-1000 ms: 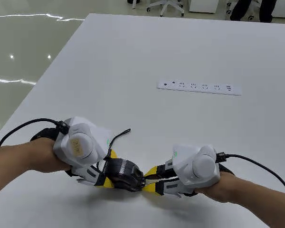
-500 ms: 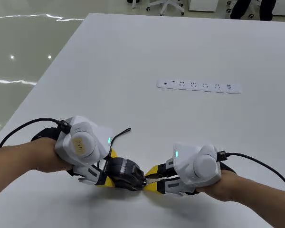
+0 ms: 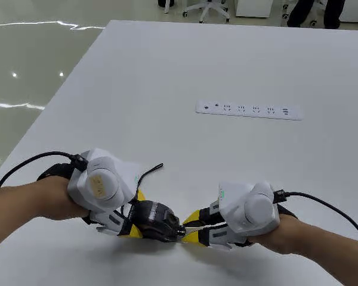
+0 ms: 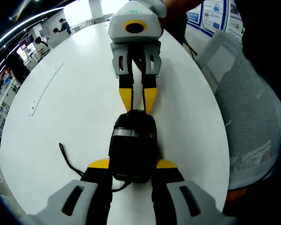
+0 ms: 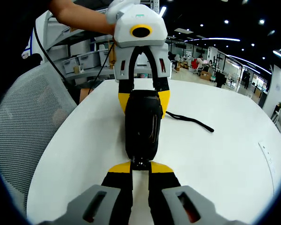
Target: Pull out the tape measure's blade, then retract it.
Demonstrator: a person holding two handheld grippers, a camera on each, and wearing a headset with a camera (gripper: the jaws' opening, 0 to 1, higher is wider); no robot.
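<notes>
Sitting on the white table [image 3: 167, 71] near its front edge: one tape measure [image 3: 157, 220], black case, blade almost fully in, black strap [image 3: 148, 174] trailing behind. Left gripper [image 3: 137, 213] clamped across the case. Right gripper [image 3: 188, 226] nearly closed, pinching the blade tip [image 5: 139, 164] at the case mouth. Two grippers, one power strip [image 3: 249, 110].

The tape measure [image 3: 157, 219] is black, left claw [image 3: 138, 213] and right claw [image 3: 188, 227] yellow-tipped, table [image 3: 197, 59] white.
</notes>
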